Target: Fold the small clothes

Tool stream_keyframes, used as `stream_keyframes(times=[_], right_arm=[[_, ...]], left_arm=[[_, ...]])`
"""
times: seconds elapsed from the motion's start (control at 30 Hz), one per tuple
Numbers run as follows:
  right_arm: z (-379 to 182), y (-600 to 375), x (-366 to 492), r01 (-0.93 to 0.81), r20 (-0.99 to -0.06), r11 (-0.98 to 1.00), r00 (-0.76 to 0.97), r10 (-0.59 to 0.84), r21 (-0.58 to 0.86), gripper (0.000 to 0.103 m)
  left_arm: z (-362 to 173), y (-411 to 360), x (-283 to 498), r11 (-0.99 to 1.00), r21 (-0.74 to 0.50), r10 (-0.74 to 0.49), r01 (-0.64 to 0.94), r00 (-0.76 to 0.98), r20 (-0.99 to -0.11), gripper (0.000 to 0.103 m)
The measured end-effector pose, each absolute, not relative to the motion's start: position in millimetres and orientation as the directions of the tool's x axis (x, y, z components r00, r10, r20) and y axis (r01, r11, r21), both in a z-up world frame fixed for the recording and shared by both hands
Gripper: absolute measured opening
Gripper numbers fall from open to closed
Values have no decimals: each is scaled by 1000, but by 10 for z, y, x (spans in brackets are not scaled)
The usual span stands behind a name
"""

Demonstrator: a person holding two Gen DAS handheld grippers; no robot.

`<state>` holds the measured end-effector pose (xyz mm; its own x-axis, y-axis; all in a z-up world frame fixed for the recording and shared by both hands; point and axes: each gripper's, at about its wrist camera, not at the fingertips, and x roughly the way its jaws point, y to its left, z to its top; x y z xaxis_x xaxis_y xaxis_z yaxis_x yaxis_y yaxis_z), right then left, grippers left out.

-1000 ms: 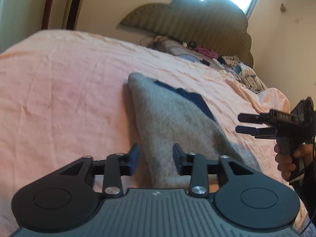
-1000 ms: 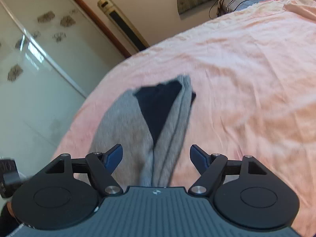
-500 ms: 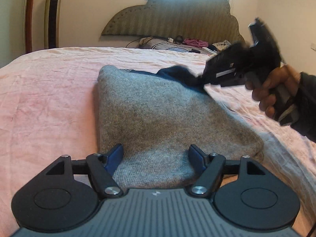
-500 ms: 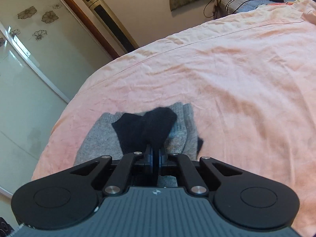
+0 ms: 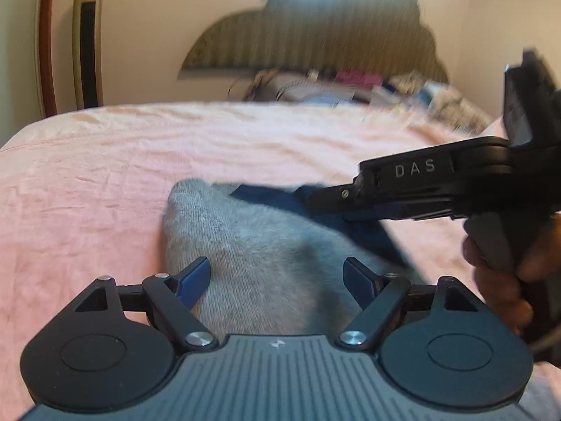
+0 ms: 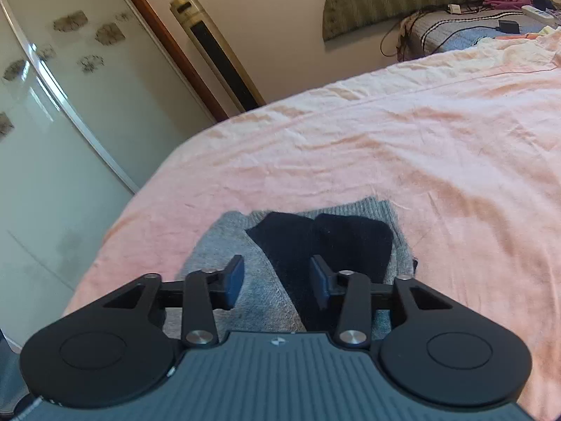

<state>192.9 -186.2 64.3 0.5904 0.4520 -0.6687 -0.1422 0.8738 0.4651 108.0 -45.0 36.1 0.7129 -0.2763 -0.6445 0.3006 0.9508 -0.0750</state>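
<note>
lying folded on the pink sheet [image 6: 403, 147], the grey garment [image 5: 266, 245] shows its dark lining [image 6: 326, 242] on top. left gripper [image 5: 277, 277] hovers over the near grey edge, jaws opening wide — cloth below them, nothing pinched. right gripper [image 6: 277, 277] sits above the dark patch, jaws opening too, pads apart and clear of the fabric. in the left view the right gripper [image 5: 336, 203] reaches in from the right, a hand [image 5: 505, 266] round its handle. headboard [image 5: 315, 45] and a heap of clothes [image 5: 350, 84] lie far back — blurred.
</note>
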Motion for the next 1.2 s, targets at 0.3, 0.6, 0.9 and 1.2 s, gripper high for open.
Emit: stream_keyframes(times=[0.3, 0.6, 0.9, 1.2], right_arm=[[537, -2042, 1922, -72, -677, 886, 617, 401, 459, 18], [515, -2566, 773, -77, -670, 804, 509, 540, 590, 73], [403, -2505, 550, -147, -658, 748, 389, 645, 647, 19], [627, -2459, 472, -262, -728, 831, 400, 556, 491, 35]], left_arm=[[293, -445, 893, 952, 7, -235, 307, 743, -627, 88], [209, 416, 203, 885, -437, -435, 160, 619, -654, 88], [-16, 452, 341, 739, -670, -618, 69, 467, -633, 15], [292, 371, -10, 896, -374, -443, 238, 545, -712, 17]])
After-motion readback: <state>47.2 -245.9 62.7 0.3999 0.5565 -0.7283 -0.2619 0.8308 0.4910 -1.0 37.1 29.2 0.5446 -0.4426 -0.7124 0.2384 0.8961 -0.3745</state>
